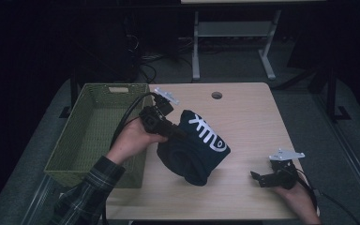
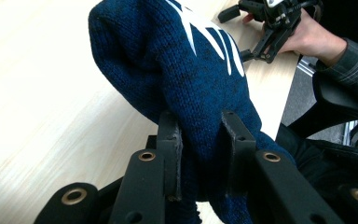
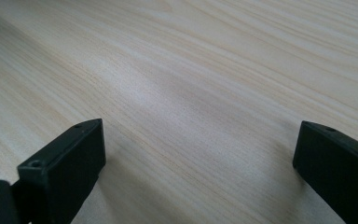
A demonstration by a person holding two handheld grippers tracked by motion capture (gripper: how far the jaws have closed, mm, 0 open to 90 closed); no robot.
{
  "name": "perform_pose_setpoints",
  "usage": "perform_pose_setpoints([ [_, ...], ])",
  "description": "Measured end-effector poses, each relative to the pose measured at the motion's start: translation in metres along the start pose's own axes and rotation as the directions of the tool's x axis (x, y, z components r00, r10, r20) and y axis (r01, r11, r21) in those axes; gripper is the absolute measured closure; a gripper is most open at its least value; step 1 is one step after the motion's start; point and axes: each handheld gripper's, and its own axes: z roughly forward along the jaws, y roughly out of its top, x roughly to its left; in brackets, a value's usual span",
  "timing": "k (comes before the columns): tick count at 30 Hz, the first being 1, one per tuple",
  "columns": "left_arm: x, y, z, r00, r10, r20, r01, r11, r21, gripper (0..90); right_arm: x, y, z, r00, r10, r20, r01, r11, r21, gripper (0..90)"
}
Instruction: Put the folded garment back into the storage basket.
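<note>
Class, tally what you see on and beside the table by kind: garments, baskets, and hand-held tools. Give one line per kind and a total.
Knitted garments: 1, the dark blue knit, clamped in the left tool
Baskets: 1, the green woven basket
Hand-held tools: 2, left, and right tool with jaws apart over the table
Total: 4

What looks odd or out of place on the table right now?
Nothing stands out. The blue knit hat hangs bunched from the left claw, beside the green basket; no spill or damage shows.
</note>
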Motion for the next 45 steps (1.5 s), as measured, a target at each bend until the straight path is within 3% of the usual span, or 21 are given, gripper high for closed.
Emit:
perform_pose_setpoints([
  [15,0.013,-0.005,-0.068,0.9968,-0.049,-0.063,0.048,0.9987,-0.020,72.9,0.000,0.000,0.000,1.0000,0.005,0.005,-0.005,1.000,0.000,2.0],
  [23,0.021,-0.016,-0.108,0.9893,-0.094,-0.112,0.088,0.9943,-0.061,72.8,0.000,0.000,0.000,1.0000,0.006,0.006,-0.006,1.000,0.001,2.0],
  [35,0.033,-0.051,-0.160,0.9683,-0.182,-0.171,0.161,0.9780,-0.133,72.8,-0.001,0.000,0.000,0.9998,0.014,0.013,-0.014,1.000,0.001,2.0],
  [45,0.043,-0.083,-0.190,0.9425,-0.257,-0.213,0.219,0.9574,-0.189,72.9,-0.001,0.000,0.000,0.9997,0.017,0.016,-0.017,1.000,0.000,2.0],
])
